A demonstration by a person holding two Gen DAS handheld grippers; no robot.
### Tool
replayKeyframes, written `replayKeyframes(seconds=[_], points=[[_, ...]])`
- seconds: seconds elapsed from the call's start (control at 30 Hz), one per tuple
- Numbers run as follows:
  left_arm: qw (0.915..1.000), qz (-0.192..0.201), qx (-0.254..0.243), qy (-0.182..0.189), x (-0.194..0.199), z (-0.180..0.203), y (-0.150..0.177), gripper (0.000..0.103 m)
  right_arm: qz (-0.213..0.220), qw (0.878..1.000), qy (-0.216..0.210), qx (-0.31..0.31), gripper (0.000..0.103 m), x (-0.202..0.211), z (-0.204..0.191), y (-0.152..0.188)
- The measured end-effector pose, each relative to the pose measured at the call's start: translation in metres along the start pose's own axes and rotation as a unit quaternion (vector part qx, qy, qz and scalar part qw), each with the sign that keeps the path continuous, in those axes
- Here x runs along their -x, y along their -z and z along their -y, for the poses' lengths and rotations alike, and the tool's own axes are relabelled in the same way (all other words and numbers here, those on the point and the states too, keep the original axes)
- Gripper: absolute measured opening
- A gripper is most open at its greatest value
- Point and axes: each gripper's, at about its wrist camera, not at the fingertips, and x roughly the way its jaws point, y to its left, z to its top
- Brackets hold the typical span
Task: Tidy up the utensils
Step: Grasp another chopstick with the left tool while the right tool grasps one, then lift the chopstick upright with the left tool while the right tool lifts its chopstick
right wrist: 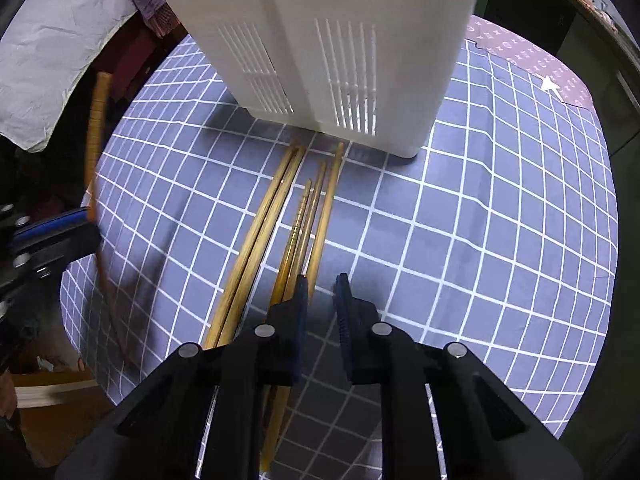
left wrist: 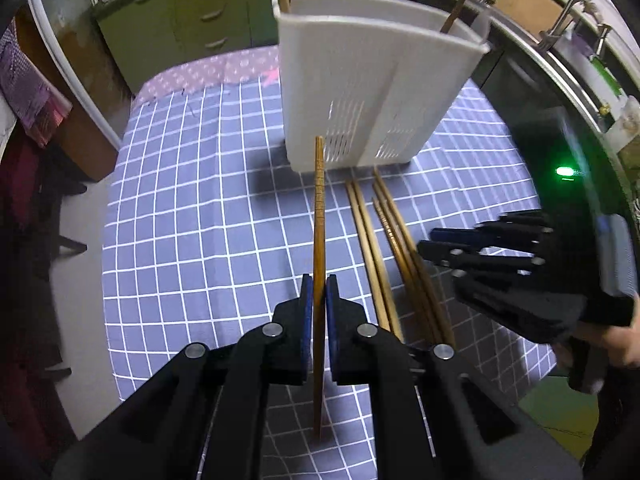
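Ahead, the left gripper (left wrist: pixel 319 292) pinches one chopstick (left wrist: pixel 319 216), its long axis pointing toward the white holder (left wrist: pixel 360 92) on the far side. Right gripper (right wrist: pixel 322 292), slightly spread and empty, hovers over five loose chopsticks (right wrist: pixel 280 224) lying lengthwise toward the holder.

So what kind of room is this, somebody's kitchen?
Probably a home kitchen: a metal faucet over a counter edge, green drawer cabinets, and a table under a checked cloth with chopsticks and a white utensil holder.
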Motion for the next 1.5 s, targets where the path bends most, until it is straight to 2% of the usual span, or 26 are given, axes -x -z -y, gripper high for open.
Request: replayKeyframes(seconds=[0.27,0.53,0.83,1.07,1.23,1.37,1.5], points=[[0.9997,0.023,-0.01,0.009,0.015,0.003,0.008,0.007,-0.012,1.0,0.008,0.0,0.013,-0.005,-0.005,-0.007],[0.9994,0.031,-0.01,0.016,0.023,-0.006,0.014,0.007,-0.024,0.999,0.032,0.001,0.012,-0.013,-0.019,-0.012],[0.999,0.036,-0.017,0.021,0.026,-0.004,0.017,0.007,-0.037,0.999,0.038,-0.006,0.011,-0.024,-0.025,-0.015],[0.9988,0.041,-0.019,0.019,0.029,-0.003,0.019,0.007,-0.028,0.998,0.059,0.0,0.01,-0.025,-0.034,-0.018],[0.9986,0.047,-0.021,0.016,0.033,-0.005,0.02,0.007,-0.002,1.0,0.019,-0.013,0.008,-0.004,-0.02,-0.005],[0.9982,0.052,-0.024,0.017,0.038,-0.006,0.02,0.007,0.06,0.998,-0.001,-0.009,0.008,0.042,-0.017,0.013],[0.9977,0.062,-0.027,0.013,0.044,-0.007,0.022,0.007,0.131,0.991,-0.019,-0.003,0.008,0.093,-0.014,0.035]])
